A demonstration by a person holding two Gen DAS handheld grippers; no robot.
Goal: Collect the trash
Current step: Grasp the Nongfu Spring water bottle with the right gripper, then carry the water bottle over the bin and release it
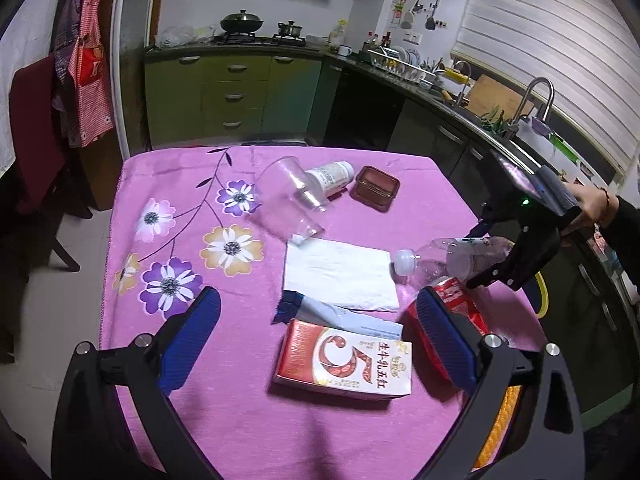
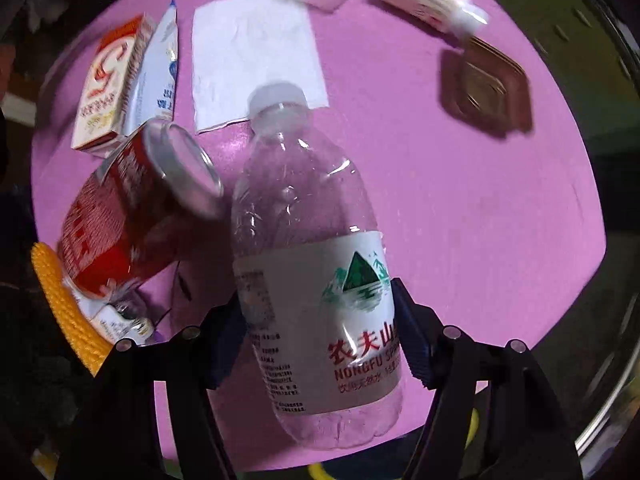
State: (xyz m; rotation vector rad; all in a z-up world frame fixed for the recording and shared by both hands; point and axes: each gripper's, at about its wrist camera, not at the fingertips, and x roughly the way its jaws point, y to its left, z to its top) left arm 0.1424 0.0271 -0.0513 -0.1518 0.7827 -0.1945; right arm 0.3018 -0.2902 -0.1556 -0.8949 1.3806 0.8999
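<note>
Right wrist view: I'm closing the right gripper on the water bottle, fingers hugging its label; empty, light, crushable, so squeezing gently. Left gripper is hanging spread, nothing between.

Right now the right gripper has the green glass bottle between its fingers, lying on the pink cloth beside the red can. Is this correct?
Not quite: the bottle is clear plastic, not green glass. The right wrist view shows it between the right gripper fingers, on the pink cloth beside the red can.
</note>
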